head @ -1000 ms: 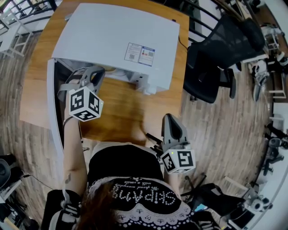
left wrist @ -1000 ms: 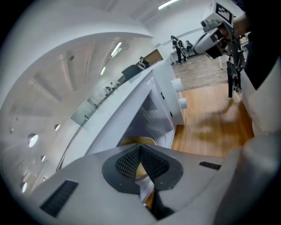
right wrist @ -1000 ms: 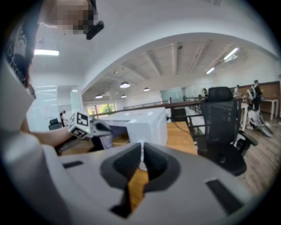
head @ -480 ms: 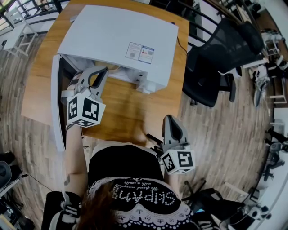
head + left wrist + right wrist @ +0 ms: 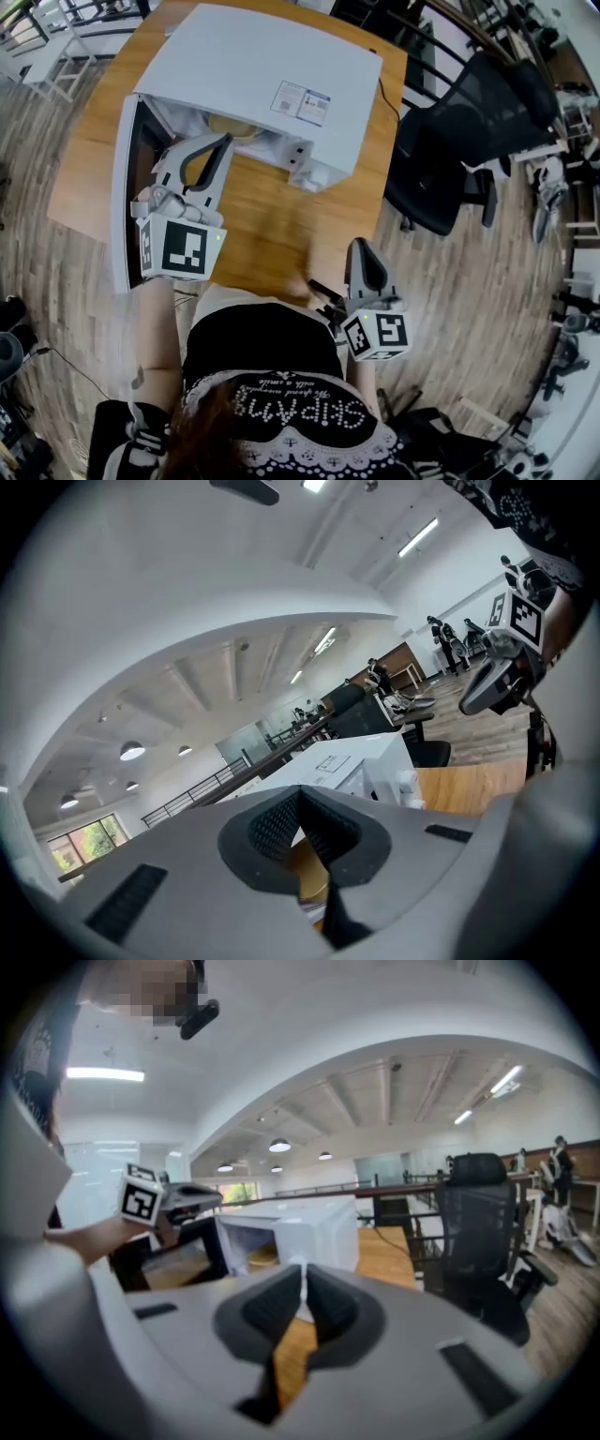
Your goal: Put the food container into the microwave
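While the left tool [image 5: 217, 145] is being held clenched, empty, before the open microwave [image 5: 262, 66], the right tool [image 5: 361, 247] is being held clenched, likewise empty, near the desk [image 5: 272, 225] edge.

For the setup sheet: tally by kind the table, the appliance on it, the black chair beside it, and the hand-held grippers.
Table: 1
Microwave: 1
Office chair: 1
Grippers: 2 (left gripper, right gripper)
Total: 5
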`<state>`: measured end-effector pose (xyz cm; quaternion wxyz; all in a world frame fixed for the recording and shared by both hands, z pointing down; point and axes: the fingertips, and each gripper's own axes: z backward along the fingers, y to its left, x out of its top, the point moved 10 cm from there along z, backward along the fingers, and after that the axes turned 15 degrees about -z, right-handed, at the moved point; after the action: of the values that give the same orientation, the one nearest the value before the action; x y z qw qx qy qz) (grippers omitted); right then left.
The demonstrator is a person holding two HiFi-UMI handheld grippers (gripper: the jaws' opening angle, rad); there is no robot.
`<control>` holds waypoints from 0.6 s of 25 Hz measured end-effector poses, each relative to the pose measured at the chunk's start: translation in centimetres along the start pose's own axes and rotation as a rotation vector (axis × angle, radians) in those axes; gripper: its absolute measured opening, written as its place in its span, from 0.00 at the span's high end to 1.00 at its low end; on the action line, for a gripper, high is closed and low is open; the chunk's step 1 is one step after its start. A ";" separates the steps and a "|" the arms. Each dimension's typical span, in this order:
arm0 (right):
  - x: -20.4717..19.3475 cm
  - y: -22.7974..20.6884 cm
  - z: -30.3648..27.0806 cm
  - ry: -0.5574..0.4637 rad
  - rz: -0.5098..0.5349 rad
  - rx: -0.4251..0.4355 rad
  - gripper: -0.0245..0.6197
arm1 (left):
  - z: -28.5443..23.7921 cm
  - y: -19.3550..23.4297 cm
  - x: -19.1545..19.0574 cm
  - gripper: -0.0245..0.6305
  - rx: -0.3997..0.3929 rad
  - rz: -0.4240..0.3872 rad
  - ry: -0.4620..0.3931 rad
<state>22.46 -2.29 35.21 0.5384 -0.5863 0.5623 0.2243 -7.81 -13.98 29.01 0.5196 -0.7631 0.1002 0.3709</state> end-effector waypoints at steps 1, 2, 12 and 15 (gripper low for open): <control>0.0 -0.2 0.0 -0.003 0.004 0.003 0.90 | 0.4 0.0 0.3 0.92 0.017 0.004 -0.007; 0.1 -0.4 0.1 -0.004 0.007 0.005 0.90 | 0.8 0.0 0.6 0.92 0.033 0.010 -0.018; 0.1 -1.4 0.9 -0.008 0.028 0.038 0.90 | 5.7 -0.2 3.7 0.92 0.135 0.065 -0.105; 0.1 -1.5 0.8 -0.015 0.032 0.044 0.90 | 7.0 -1.1 3.5 0.92 0.133 0.098 -0.110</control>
<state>24.13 -1.94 35.46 0.5517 -0.5635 0.5723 0.2248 -8.02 -6.61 26.15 0.5553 -0.6995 0.1332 0.4296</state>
